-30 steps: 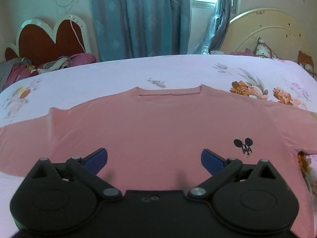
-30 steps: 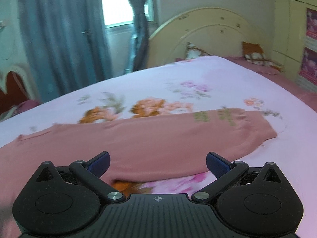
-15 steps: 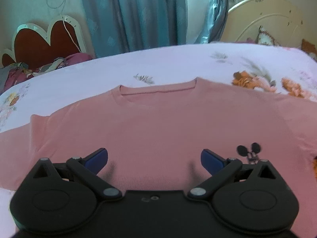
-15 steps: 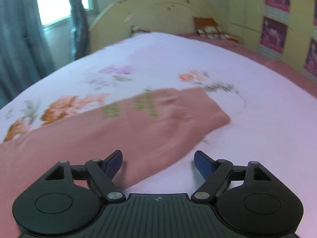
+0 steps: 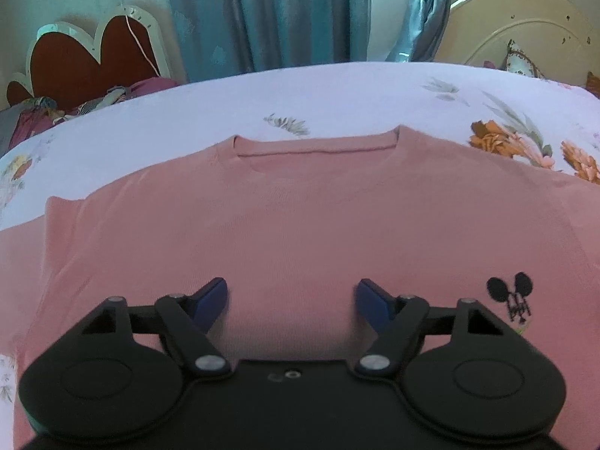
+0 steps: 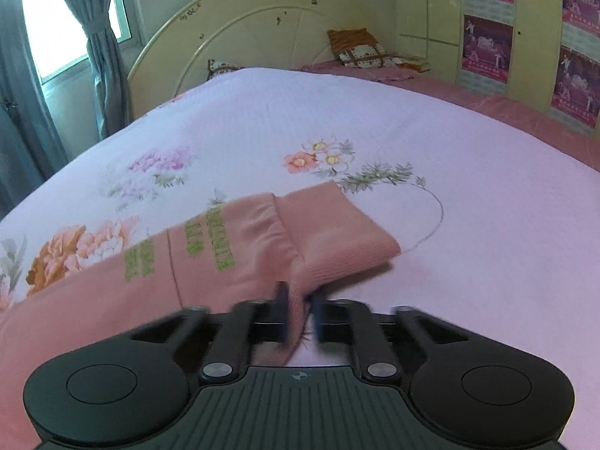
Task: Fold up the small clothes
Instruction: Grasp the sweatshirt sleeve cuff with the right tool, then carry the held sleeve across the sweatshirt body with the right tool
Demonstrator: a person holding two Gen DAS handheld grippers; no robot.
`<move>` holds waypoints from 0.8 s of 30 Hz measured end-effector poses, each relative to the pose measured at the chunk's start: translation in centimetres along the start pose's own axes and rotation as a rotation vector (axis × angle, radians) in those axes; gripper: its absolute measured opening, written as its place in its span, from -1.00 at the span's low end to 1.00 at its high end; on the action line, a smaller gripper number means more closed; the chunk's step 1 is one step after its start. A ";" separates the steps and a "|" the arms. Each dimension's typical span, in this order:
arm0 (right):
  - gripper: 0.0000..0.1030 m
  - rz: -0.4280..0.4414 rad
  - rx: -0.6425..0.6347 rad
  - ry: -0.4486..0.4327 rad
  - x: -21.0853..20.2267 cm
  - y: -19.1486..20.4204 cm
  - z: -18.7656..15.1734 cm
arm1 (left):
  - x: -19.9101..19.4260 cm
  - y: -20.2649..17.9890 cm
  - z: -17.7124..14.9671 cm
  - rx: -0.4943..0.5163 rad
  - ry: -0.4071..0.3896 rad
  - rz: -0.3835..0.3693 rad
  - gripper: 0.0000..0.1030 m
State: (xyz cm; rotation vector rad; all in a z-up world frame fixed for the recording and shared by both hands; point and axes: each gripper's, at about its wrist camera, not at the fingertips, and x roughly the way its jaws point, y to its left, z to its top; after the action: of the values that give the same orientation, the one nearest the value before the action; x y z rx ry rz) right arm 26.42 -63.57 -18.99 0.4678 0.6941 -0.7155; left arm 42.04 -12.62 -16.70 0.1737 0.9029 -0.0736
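Jaws of right gripper (image 6: pixel 300 317) apparently pinch sleeve (image 6: pixel 330 240) edge.

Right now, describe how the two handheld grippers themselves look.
The left gripper is matte black: two round discs, angled link arms with silver pivot pins, and blue finger pads. The right gripper has the same build, with a ribbed dark top bearing a small crosshair mark. No hands, sleeves or cables show.

A home bedroom: a bed (image 6: pixel 375 120) under a floral sheet, arched headboard (image 6: pixel 262 22), blue window curtains (image 5: pixel 262 15).
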 end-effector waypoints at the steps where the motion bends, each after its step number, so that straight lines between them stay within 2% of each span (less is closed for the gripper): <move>1: -0.86 0.003 -0.004 -0.010 -0.1 0.3 0.0 | 0.1 0.2 0.0 -0.002 0.002 0.005 0.44; 7: -0.89 0.088 -0.054 -0.087 -3.3 3.6 0.8 | -0.7 1.3 0.1 0.010 -0.021 0.013 0.44; 13: -0.89 0.254 -0.185 -0.160 -8.0 11.9 0.4 | -1.9 3.5 -0.1 0.000 -0.057 0.007 0.44; 19: -0.89 0.455 -0.337 -0.165 -12.2 22.9 -3.8 | -3.1 6.9 -0.9 -0.012 -0.081 0.010 0.45; 24: -0.89 0.615 -0.449 -0.085 -14.3 31.0 -9.8 | -3.3 9.9 -1.2 -0.049 -0.080 0.015 0.47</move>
State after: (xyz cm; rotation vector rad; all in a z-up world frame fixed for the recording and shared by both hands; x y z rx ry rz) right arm 37.02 -30.65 -10.71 0.2124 0.5652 0.0073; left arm 40.43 -2.67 -13.69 0.1313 0.8232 -0.0446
